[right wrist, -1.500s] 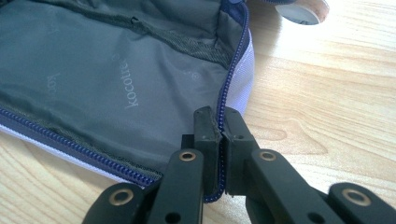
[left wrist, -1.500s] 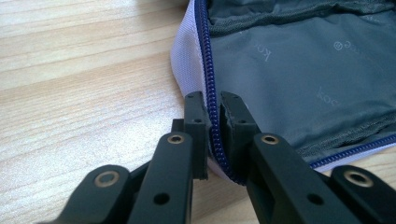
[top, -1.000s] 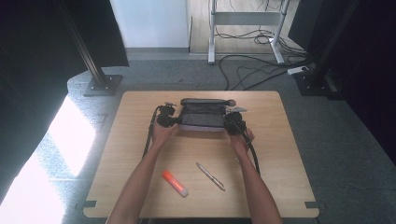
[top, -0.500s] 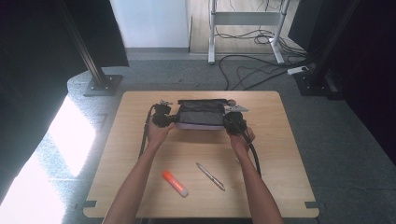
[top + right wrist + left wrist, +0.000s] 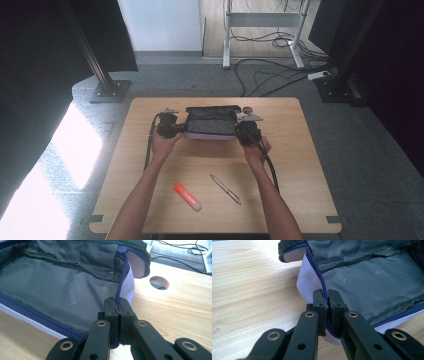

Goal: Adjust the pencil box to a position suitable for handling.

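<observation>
Soft, light fabric pouch (image 5: 210, 122) | my left gripper (image 5: 325, 302) and right gripper (image 5: 117, 308) each pinch its zipper edge (image 5: 324, 287) | limp; hold the rim.

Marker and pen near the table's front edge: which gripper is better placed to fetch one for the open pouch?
Neither is free: left gripper and right gripper each pinch the pouch rim. Likely left for the marker, right for the pen, each lying nearer that side.

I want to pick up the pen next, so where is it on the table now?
In the high view the pen lies on the near part of the table, between the person's forearms, just right of the orange marker and nearer the person than the open pouch.
</observation>
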`<state>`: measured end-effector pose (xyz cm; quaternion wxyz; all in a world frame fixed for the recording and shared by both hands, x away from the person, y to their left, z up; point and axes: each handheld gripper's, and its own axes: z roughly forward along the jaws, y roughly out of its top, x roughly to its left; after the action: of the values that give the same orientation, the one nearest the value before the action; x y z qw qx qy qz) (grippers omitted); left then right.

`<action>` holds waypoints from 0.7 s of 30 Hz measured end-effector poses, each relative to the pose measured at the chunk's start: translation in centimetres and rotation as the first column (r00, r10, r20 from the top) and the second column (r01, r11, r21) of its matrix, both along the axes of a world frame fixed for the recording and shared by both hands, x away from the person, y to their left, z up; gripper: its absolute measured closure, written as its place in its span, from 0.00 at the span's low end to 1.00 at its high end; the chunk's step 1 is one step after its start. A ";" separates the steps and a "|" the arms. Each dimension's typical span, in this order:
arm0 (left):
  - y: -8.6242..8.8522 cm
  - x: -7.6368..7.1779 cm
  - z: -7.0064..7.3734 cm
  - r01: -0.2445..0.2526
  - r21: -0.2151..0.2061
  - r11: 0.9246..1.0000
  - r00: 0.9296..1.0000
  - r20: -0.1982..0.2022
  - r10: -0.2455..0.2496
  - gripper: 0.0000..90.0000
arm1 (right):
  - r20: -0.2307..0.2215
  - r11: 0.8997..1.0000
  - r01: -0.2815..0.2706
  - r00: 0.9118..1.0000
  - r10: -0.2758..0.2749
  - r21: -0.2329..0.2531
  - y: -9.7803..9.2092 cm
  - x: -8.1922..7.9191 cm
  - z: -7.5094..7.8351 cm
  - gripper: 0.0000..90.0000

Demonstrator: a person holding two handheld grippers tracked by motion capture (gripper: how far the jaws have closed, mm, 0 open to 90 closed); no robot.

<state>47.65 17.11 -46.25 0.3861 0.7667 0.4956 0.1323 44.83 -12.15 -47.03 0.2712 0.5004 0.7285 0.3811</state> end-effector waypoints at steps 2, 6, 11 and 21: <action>0.1 -0.3 0.0 0.004 -0.001 1.000 1.000 0.000 -0.004 0.96 | 0.001 1.000 -0.003 1.000 0.003 0.005 0.1 -0.2 0.0 0.96; 0.3 -0.6 0.0 0.006 -0.001 1.000 1.000 0.000 -0.006 0.96 | 0.002 1.000 -0.008 1.000 0.008 0.008 0.2 -0.5 0.0 0.96; 0.4 -1.2 0.1 0.011 -0.003 1.000 1.000 0.006 -0.011 0.96 | 0.010 1.000 -0.017 1.000 0.017 0.015 0.2 -1.0 0.2 0.96; 0.9 -2.7 0.4 0.021 -0.009 1.000 1.000 0.017 -0.021 0.96 | 0.021 0.999 -0.034 0.999 0.034 0.029 0.3 -2.2 0.5 0.96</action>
<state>44.97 17.99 -45.85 0.3949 0.7690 0.4849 0.1324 42.59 -11.88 -46.54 0.2647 0.4880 0.7285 0.4013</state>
